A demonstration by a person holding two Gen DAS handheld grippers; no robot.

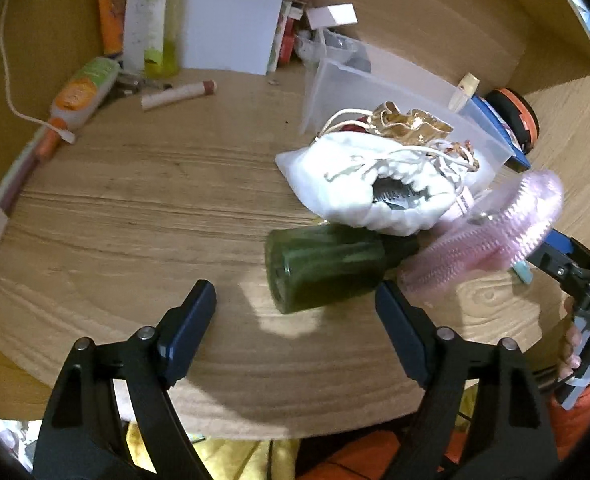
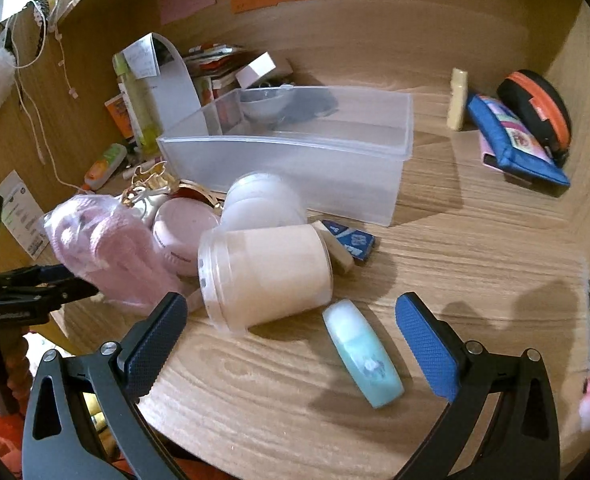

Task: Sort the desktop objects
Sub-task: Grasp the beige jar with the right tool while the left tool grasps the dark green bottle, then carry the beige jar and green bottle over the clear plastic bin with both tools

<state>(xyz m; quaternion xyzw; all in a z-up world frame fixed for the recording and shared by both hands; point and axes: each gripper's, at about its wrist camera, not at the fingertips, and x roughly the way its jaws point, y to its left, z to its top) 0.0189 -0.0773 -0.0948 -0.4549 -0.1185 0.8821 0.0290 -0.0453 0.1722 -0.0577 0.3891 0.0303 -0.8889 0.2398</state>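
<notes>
Both grippers hang over a wooden desk [image 2: 475, 240], tilted down at a loose pile beside a clear bin [image 2: 295, 148], which looks like the place the sorted things are meant to go; its open top faces up and it is almost bare inside. The left gripper [image 1: 295, 316] has its jaws well apart and holds nothing. A green bottle [image 1: 319, 272] lies on its side just ahead, its base turned toward the gap between the fingers, so it seems lined up for a grasp across the body. Behind the bottle a white pouch [image 1: 359, 196] leans against the bin, and a pink bagged bundle [image 1: 491, 236] rests at the bottle's right, touching it. The right gripper [image 2: 291, 328] stands fully open, also empty. A toppled white jar [image 2: 271, 276] lies just ahead of its left finger, and a small teal tube [image 2: 363, 360] lies between the two fingers without touching either. The tube is probably the next pick, since the jaws already straddle it.
</notes>
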